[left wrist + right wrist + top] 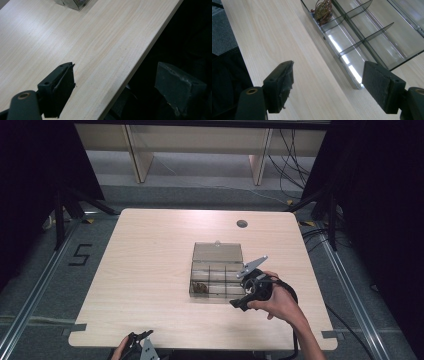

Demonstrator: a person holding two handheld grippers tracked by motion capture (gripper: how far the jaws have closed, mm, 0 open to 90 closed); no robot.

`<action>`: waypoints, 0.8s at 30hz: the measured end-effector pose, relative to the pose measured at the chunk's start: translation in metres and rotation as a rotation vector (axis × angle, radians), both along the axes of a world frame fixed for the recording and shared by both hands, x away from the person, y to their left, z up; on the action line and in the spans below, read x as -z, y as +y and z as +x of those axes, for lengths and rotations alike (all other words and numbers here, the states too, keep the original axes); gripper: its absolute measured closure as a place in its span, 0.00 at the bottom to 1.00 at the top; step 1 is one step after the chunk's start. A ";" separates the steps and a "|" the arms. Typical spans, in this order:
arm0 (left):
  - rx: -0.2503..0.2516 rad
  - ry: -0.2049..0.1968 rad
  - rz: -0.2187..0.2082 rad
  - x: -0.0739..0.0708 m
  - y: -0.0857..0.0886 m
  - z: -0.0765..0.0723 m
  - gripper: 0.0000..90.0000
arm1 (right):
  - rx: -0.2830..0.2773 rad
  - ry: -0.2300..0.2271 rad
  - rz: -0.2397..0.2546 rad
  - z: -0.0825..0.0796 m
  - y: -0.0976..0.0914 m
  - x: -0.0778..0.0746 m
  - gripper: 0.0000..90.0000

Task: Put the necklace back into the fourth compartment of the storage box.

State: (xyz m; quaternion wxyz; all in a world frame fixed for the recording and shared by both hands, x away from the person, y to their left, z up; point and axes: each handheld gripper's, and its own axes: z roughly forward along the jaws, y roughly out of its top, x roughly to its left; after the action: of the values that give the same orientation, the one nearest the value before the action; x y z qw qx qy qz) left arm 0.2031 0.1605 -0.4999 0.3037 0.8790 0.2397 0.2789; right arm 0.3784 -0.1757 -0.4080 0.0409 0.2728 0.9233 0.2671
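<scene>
A clear grey compartment box [218, 270] lies near the table's middle, its lid [218, 252] open toward the far side. A brownish tangle of wire-like stuff [199, 287] sits in its front left compartment and shows as the tangle [322, 10] in the right gripper view. My right gripper [240, 302] is held in a hand by the box's front right corner. Its jaws stand wide apart [329, 83] above bare wood beside the box's front wall [342, 57], holding nothing. My left gripper [139, 340] hangs open [117, 85] over the table's near edge, one jaw above wood and one off it.
The light wooden table [150, 270] has a round cable hole [242, 223] at the back right. A corner of the box [73, 3] shows at the top of the left gripper view. A cable [295, 320] trails from the right gripper. Dark stands flank the table.
</scene>
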 end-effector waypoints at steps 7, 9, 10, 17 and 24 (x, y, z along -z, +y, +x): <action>-0.009 0.011 0.004 0.000 0.001 0.000 0.17 | -0.003 -0.011 0.009 -0.004 -0.006 0.005 0.29; -0.011 0.009 -0.002 0.000 0.001 0.000 0.17 | 0.016 -0.012 0.011 -0.006 -0.007 0.006 0.29; -0.013 0.008 -0.005 0.000 0.001 0.000 0.17 | 0.014 -0.011 0.014 -0.007 -0.009 0.007 0.29; 0.004 0.009 -0.006 0.001 0.000 0.000 0.17 | 0.017 -0.004 0.020 -0.015 -0.013 0.012 0.28; 0.014 0.012 -0.004 0.002 -0.002 -0.001 0.17 | -0.004 -0.030 0.032 -0.018 -0.015 0.008 0.27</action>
State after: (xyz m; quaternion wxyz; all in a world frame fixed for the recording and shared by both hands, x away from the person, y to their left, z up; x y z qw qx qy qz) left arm 0.2025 0.1590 -0.5016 0.3059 0.8817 0.2357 0.2710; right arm 0.3602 -0.1903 -0.4161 0.0498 0.2675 0.9188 0.2860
